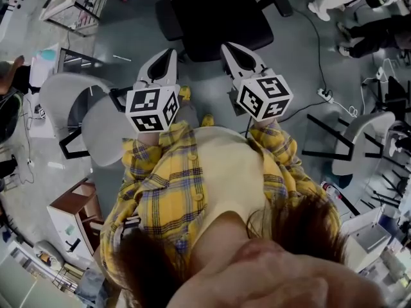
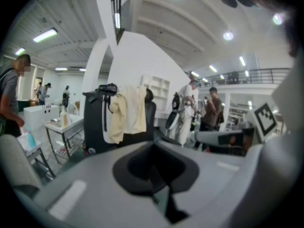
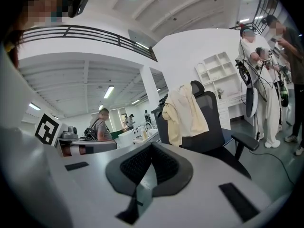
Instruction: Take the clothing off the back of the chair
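Observation:
A cream garment [image 2: 127, 112] hangs over the back of a black office chair [image 2: 95, 122], some way ahead of both grippers. In the right gripper view the garment [image 3: 184, 112] drapes over the chair [image 3: 214, 127] back's upper left side. Seen from the head view, the chair [image 1: 218, 18] stands just beyond the two gripper tips. My left gripper [image 2: 154, 172] is shut with nothing in it, and so is my right gripper [image 3: 145, 175]. They are held side by side, left gripper [image 1: 169, 54] and right gripper [image 1: 230, 47], both pointing at the chair and touching nothing.
Grey shell chairs [image 1: 77, 108] stand to the left, and a small cabinet [image 1: 74, 217] is at the lower left. Cables and a power strip [image 1: 324, 95] lie on the floor to the right. Several people [image 2: 204, 110] stand behind the chair, beside a white table [image 2: 66, 125].

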Demonstrator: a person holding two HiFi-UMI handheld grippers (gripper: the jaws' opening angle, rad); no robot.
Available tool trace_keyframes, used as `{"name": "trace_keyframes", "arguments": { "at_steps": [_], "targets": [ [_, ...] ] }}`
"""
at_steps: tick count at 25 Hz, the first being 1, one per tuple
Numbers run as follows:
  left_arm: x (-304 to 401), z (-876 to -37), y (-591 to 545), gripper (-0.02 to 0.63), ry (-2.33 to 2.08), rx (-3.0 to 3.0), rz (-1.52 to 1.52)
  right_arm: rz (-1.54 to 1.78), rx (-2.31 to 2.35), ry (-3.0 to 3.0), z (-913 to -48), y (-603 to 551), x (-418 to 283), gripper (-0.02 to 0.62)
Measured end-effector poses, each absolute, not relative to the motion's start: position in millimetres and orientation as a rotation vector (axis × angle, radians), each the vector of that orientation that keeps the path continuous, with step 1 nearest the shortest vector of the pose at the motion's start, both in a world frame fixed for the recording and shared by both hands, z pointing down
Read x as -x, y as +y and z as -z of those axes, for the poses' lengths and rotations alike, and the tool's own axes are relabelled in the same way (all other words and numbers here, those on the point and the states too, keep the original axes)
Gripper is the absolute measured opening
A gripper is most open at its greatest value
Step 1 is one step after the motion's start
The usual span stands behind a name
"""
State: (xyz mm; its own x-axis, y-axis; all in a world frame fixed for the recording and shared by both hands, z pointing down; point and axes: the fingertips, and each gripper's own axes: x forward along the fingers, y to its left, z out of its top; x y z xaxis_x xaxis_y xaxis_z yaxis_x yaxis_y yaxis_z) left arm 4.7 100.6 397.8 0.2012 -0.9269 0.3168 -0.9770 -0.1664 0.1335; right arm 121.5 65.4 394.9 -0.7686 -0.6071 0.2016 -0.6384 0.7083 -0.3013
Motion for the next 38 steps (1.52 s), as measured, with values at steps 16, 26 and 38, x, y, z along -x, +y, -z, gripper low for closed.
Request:
{"name": "trace_keyframes", "arguments": {
  "at_steps": [16,26,38],
  "targets": [
    [49,-398,24,0.003,-1.802,-2.186,-0.158,-0.488,-1.08,-2.778,-396,-3,-83,0.012],
    [92,-398,-34,0.003,-1.763,-2.253,-0.267,-0.47,-1.113,-2.764,-389,-60,-36,0.012],
    [151,-390,-92,0.003,-1.723,-2.311,-0.267,-0.421,-1.109,-2.761,-379,-115,31,0.012]
  ]
}}
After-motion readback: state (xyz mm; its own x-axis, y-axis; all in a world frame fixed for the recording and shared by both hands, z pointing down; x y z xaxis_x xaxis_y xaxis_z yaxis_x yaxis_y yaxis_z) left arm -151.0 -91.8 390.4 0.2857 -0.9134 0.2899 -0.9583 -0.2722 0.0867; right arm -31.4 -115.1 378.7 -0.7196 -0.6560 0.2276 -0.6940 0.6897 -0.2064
